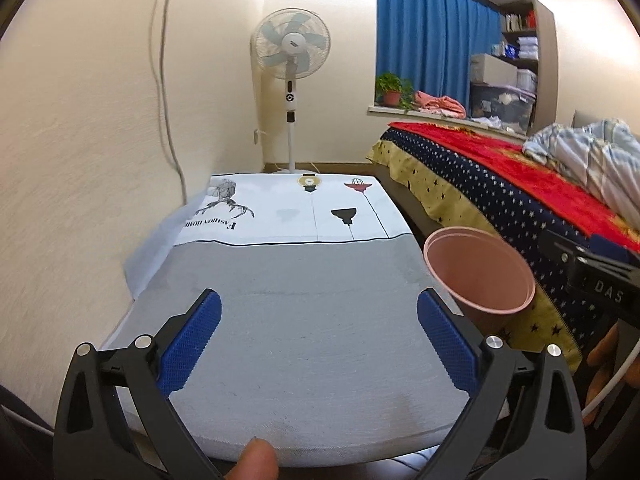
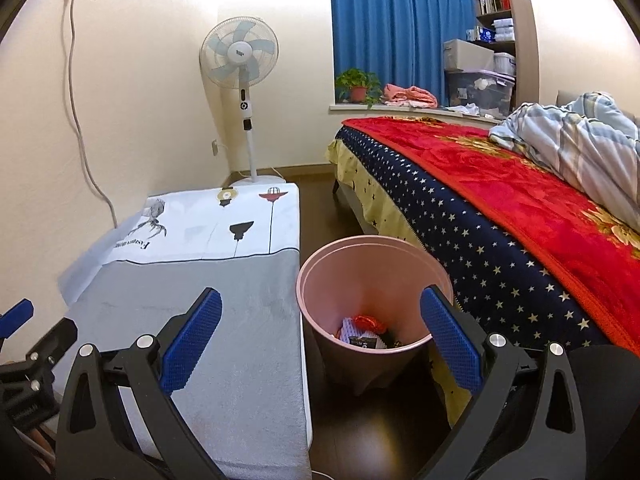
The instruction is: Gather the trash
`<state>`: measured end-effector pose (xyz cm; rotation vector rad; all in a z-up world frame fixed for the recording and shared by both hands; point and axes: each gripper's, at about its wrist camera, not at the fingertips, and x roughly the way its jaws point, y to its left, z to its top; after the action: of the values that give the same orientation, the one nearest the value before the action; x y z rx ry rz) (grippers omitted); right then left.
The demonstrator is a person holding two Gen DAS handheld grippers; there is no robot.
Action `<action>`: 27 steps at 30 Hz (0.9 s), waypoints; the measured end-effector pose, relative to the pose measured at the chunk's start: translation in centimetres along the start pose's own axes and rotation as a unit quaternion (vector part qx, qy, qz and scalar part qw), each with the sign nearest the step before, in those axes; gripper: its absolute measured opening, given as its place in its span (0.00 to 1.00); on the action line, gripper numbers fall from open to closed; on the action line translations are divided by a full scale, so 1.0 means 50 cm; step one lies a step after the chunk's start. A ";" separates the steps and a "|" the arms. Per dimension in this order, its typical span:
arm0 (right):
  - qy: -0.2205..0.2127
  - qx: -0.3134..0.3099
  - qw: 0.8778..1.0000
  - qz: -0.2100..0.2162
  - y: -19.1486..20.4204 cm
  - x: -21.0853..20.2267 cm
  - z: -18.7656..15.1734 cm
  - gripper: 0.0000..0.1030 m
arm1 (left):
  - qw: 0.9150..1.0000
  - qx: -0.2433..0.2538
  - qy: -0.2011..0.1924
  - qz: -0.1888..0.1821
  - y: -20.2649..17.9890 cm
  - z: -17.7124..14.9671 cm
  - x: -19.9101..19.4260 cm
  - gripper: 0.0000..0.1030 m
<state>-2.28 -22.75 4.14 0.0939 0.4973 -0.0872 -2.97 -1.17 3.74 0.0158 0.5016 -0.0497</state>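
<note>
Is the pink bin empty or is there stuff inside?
Not empty. The pink bin has trash lying at its bottom.

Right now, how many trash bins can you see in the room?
1. The pink bin stands on the dark floor between the cloth-covered table and the bed. Others may be hidden outside the views.

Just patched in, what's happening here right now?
A person is tidying up with a handheld claw in each hand. Both the left claw and the right claw are open and hold nothing. The pink bin on the floor between the cloth-covered table and the bed already holds some trash. No trash shows on the table.
</note>
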 end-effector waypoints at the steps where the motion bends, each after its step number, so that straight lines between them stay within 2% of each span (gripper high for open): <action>1: 0.001 -0.001 1.000 0.001 0.003 0.002 -0.002 0.95 | 1.000 0.001 -0.001 0.000 -0.001 0.000 0.001 0.92; 12: 0.011 -0.005 1.000 0.001 0.013 0.016 -0.012 0.95 | 0.999 -0.033 0.013 -0.003 0.018 -0.005 0.019 0.92; 27: 0.010 -0.007 1.000 0.002 0.019 0.017 -0.012 0.95 | 0.999 -0.035 0.019 -0.007 0.008 -0.015 0.029 0.92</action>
<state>-1.73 -21.79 3.27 0.0826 0.5184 -0.0797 -2.05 -0.79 2.41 -0.0547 0.5408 -0.0464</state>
